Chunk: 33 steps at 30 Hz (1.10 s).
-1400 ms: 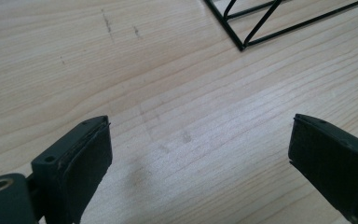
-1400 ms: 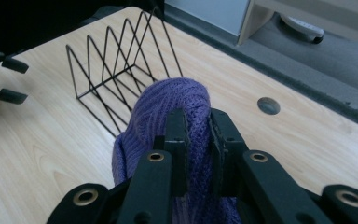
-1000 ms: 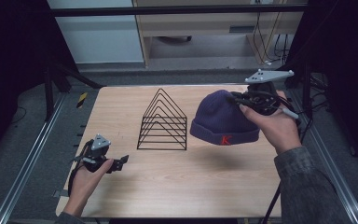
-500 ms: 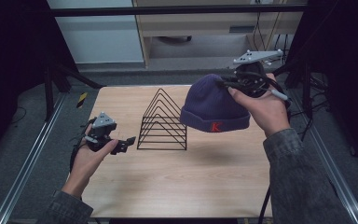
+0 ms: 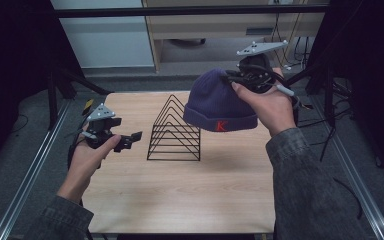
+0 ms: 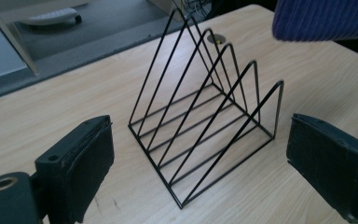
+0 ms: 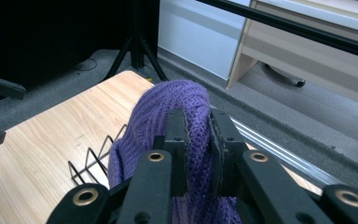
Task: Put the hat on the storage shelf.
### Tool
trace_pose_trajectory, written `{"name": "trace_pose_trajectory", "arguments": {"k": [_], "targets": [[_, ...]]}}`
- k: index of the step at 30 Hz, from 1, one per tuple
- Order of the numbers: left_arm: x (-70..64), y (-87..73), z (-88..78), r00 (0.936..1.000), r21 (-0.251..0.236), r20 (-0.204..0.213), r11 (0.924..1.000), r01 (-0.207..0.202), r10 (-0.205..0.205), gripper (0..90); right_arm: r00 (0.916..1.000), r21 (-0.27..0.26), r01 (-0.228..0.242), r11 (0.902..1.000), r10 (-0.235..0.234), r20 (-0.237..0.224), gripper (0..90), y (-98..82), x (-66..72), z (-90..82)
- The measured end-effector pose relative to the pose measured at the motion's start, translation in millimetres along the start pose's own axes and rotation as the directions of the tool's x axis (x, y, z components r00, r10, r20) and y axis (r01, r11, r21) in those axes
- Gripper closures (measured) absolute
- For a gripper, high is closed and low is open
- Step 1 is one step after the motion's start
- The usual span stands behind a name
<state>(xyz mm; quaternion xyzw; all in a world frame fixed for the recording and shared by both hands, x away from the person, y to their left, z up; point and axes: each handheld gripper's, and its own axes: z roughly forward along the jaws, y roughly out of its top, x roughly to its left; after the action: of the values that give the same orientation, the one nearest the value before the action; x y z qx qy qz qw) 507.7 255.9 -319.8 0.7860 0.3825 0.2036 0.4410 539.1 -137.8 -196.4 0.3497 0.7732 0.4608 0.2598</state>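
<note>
Beanie [image 5: 215, 102] hangs above the light wooden table [image 5: 180, 190] and wire rack [image 5: 175, 132].

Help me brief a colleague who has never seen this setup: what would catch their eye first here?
First, the purple knitted beanie with a red letter on its cuff, held in the air above the far right of the pale wooden table, pinched by the right gripper. Next, the black wire rack of triangular dividers standing mid-table, just left of and below the hat. The left gripper hovers open at the table's left, facing that rack.
</note>
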Motion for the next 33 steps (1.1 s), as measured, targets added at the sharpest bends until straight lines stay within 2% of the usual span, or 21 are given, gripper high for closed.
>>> {"name": "trace_pose_trajectory", "arguments": {"k": [4,8,16,21,29,33], "targets": [[-0.2,8.7,-1.5,0.9998,-0.018,0.013,0.9998,0.012,-0.012,7.0,0.9999,-0.021,-0.007,0.9997,0.007,-0.011,79.2,9.2,3.8,4.0],[-0.4,16.3,1.1,0.9998,-0.015,0.021,0.9999,0.004,-0.004,7.6,0.9996,-0.031,0.002,0.9995,-0.003,-0.029,79.2,16.0,8.4,8.4],[-3.8,35.1,9.6,0.9982,-0.035,0.055,0.9991,-0.023,0.025,9.4,0.9975,-0.036,0.015,0.9992,-0.017,-0.068,79.2,28.4,20.7,28.7],[-3.1,41.8,13.4,0.9972,-0.044,0.064,0.9983,-0.037,0.040,9.5,0.9958,-0.044,0.021,0.9988,-0.025,-0.088,79.2,36.0,28.5,37.1],[-0.5,49.2,23.7,0.9953,-0.059,0.089,0.9977,-0.033,0.038,8.5,0.9916,-0.060,0.028,0.9978,-0.035,-0.124,79.1,50.8,40.1,50.1],[0.5,51.3,30.3,0.9944,-0.047,0.095,0.9980,-0.041,0.045,6.9,0.9906,-0.066,0.022,0.9976,-0.030,-0.133,79.1,54.5,43.6,53.5]]}}
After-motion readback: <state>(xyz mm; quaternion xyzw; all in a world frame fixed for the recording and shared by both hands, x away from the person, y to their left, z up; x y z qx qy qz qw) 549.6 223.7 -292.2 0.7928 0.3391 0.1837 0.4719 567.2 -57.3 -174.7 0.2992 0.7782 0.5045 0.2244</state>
